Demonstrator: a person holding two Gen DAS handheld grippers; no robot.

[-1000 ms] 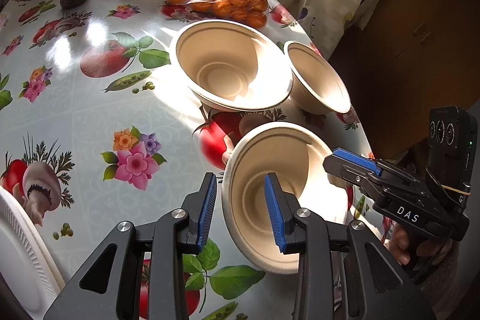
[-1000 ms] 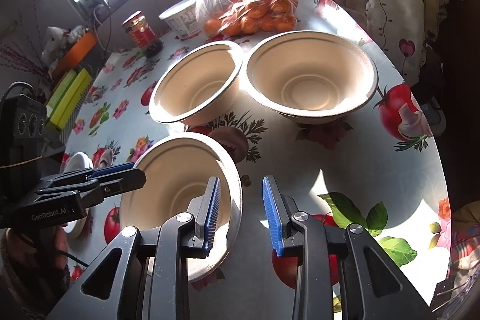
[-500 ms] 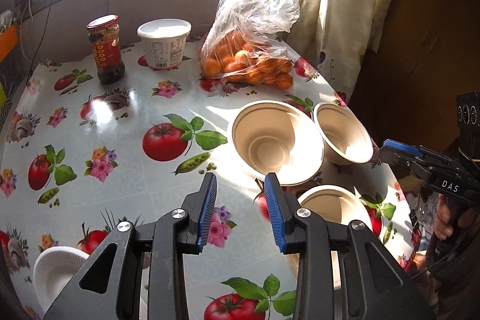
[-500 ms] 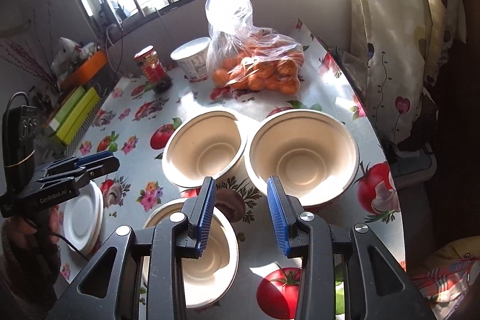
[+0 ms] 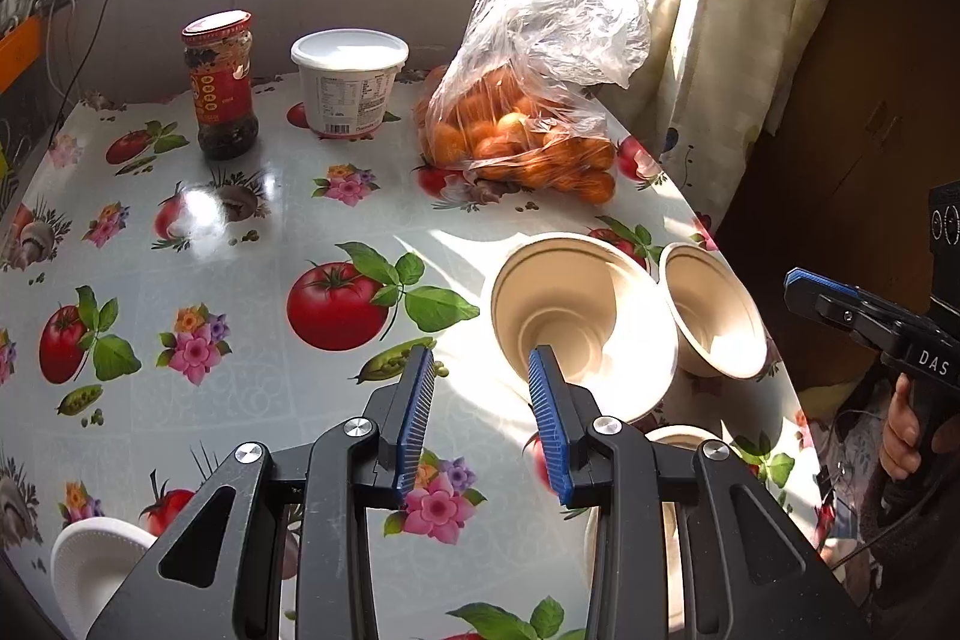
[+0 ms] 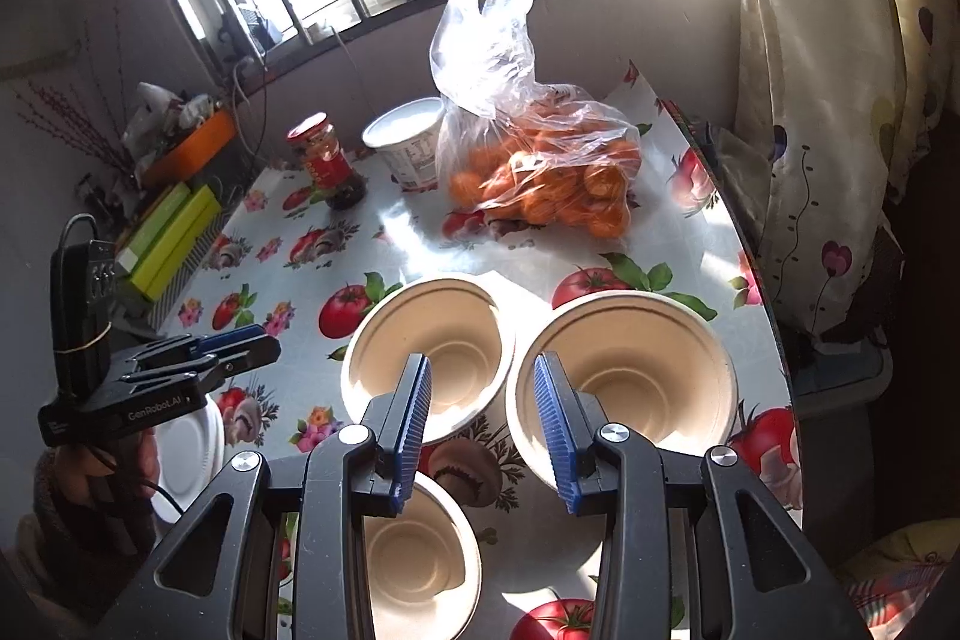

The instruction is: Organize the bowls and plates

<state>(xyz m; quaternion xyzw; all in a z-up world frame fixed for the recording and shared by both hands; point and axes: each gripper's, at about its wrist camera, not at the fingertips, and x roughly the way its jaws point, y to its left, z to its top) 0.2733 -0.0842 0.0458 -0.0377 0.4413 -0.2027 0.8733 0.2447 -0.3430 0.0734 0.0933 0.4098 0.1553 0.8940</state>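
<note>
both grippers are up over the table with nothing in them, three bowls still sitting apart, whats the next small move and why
Probably lower the right hand-held gripper onto the near rim of the closest bowl, ready to nest it in the middle bowl. Its jaws stand open and empty right above that bowl. All three bowls, including the right bowl, sit upright and apart, so none are stacked. The left hand-held gripper hangs over bare tablecloth.

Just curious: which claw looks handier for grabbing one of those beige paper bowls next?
Probably the right claw: open, it hangs over the three beige paper bowls. The left claw sits further off.
</note>
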